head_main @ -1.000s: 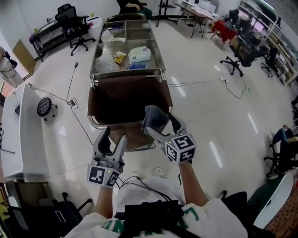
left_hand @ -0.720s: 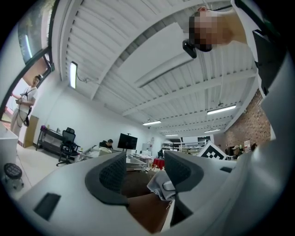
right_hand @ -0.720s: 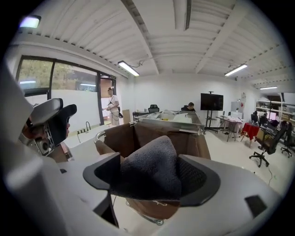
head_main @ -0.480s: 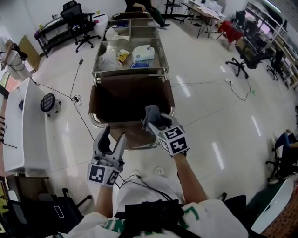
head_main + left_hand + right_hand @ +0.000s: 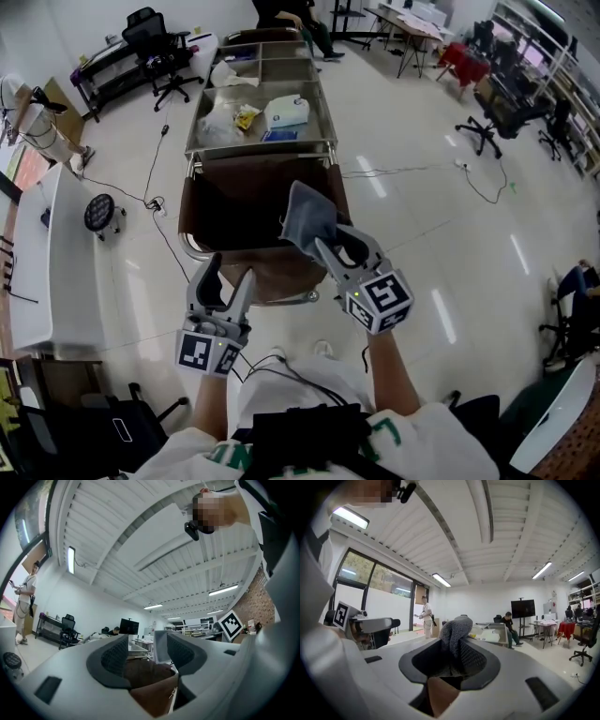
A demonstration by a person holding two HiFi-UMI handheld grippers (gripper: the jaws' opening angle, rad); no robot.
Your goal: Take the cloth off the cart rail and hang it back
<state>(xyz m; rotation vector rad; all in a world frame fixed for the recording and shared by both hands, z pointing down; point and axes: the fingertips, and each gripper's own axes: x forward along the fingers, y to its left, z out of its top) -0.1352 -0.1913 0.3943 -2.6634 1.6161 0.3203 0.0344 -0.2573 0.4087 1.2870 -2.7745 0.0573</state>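
A grey cloth hangs bunched from my right gripper, raised above the near end of the steel cart. The right jaws have just been closing with the cloth between them and now pinch it; in the right gripper view the cloth sticks up from between the pads. The cart's curved end rail lies below, around a brown bag. My left gripper stays open at the rail's near left, nothing between its fingers; in the left gripper view only the brown bag shows beyond its jaws.
The cart's trays hold packets and a white box. A white table stands at the left, with cables on the floor beside it. Office chairs and desks line the back and right. A person stands far left.
The right gripper closed on the grey cloth at the cart's end rail and lifted it up off the rail. The left gripper stayed where it was.
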